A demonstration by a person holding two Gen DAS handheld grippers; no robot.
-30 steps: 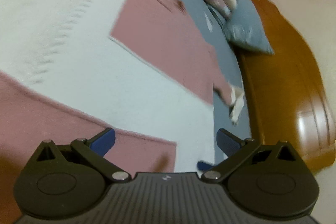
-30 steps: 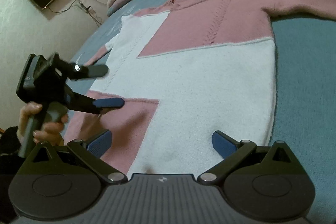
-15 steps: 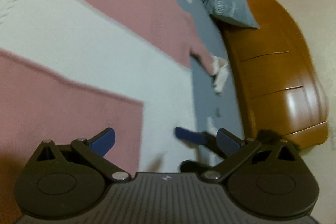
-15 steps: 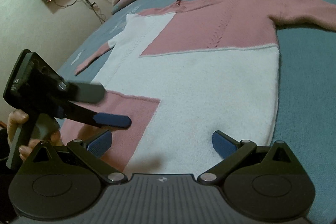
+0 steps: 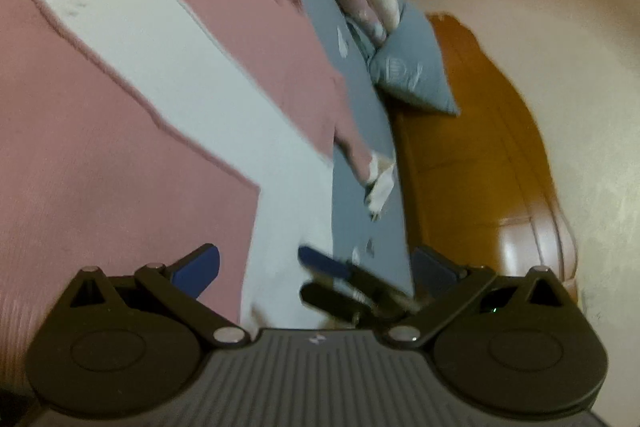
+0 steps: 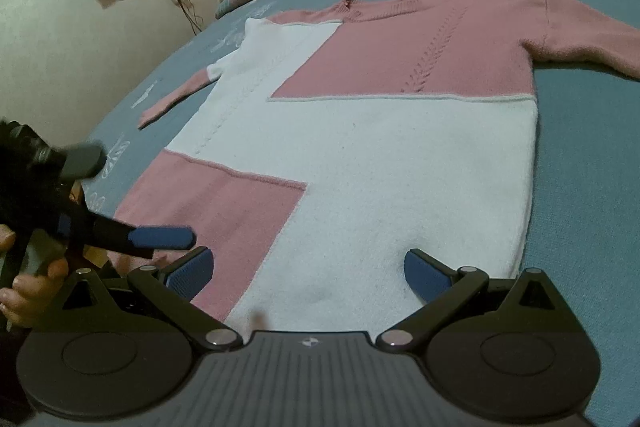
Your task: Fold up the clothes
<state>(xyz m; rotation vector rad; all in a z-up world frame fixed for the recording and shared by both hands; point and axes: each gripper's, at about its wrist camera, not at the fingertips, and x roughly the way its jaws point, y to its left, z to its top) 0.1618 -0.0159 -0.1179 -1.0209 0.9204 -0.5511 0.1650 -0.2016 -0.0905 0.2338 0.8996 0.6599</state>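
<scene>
No fold yet: pink-and-white sweater (image 6: 360, 147) lies flat on the bed (image 6: 580, 187); my left gripper (image 5: 316, 267) and right gripper (image 6: 308, 271) gape empty at its hem.

sweater (image 6: 400, 155): soft fuzzy knit; headboard (image 5: 480, 155): glossy wood; tongs (image 6: 306, 267): matt plastic

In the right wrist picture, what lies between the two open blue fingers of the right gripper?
In the right wrist view, only the white hem of the pink and white knitted sweater lies between them; the right gripper holds nothing.
</scene>
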